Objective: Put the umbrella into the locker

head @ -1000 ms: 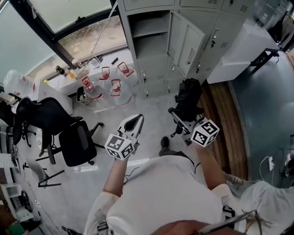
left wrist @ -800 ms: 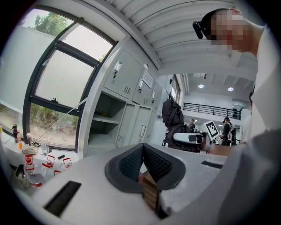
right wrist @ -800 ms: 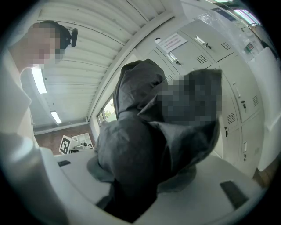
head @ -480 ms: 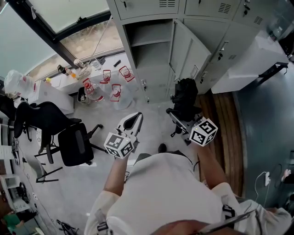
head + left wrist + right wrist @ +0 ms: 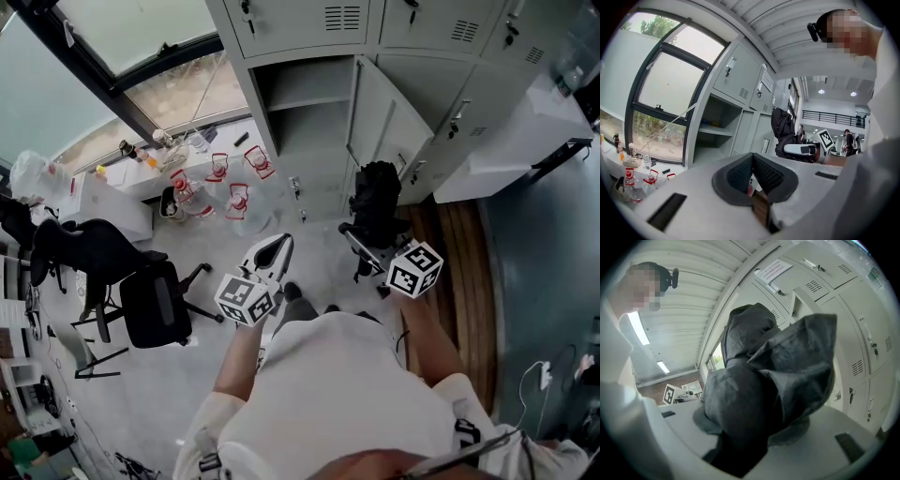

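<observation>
The folded black umbrella [image 5: 376,199] [image 5: 759,376] stands up out of my right gripper [image 5: 367,242] [image 5: 757,427], which is shut on it; the fabric hides the pads. My left gripper [image 5: 273,247] [image 5: 751,158] is shut with nothing in it, held level at the same height to the left. The grey locker [image 5: 302,105] [image 5: 717,133] stands ahead with its door [image 5: 377,120] swung open to the right and a shelf inside. Both grippers are short of it, over the floor.
Several water jugs with red handles [image 5: 228,178] stand on the floor left of the locker, below the window. Two black office chairs [image 5: 155,302] are at the left. A white cabinet [image 5: 511,141] stands at the right. More shut locker doors [image 5: 855,329] flank the open one.
The lockers have slid lower and nearer in the head view as the person walks toward them. Both grippers keep their pose and grip.
</observation>
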`<state>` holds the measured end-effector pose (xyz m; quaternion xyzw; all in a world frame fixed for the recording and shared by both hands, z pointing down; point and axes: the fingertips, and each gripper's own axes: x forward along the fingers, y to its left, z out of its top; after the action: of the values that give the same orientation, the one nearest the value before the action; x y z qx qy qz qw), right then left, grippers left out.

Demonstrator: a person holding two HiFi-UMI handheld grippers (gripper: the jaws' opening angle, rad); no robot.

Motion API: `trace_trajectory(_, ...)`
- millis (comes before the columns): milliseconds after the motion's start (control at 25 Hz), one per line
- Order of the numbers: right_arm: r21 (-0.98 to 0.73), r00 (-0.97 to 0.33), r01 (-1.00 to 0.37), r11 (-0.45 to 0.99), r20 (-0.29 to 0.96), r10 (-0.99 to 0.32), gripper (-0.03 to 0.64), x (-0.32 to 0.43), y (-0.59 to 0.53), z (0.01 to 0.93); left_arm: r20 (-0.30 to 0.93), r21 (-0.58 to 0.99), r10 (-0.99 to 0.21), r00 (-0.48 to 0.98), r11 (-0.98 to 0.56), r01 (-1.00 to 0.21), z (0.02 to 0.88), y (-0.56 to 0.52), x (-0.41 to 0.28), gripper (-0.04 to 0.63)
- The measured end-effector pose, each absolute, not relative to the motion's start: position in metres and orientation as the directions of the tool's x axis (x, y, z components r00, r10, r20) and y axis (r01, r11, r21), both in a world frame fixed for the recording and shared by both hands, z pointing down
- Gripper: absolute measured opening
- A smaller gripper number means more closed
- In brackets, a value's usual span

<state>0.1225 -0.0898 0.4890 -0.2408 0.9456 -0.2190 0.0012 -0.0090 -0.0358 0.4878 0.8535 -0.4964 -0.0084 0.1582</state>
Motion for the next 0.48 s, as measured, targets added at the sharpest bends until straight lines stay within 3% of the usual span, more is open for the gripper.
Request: trace_trajectory(480, -0.400, -0.832, -0.548, 0.735, 0.162, -0.531, 0.233, 0.083, -0.154, 0.507, 0.135, 0.321, -0.811, 0.570, -0.508, -0.799, 0.502, -0.111, -0.059, 0.003)
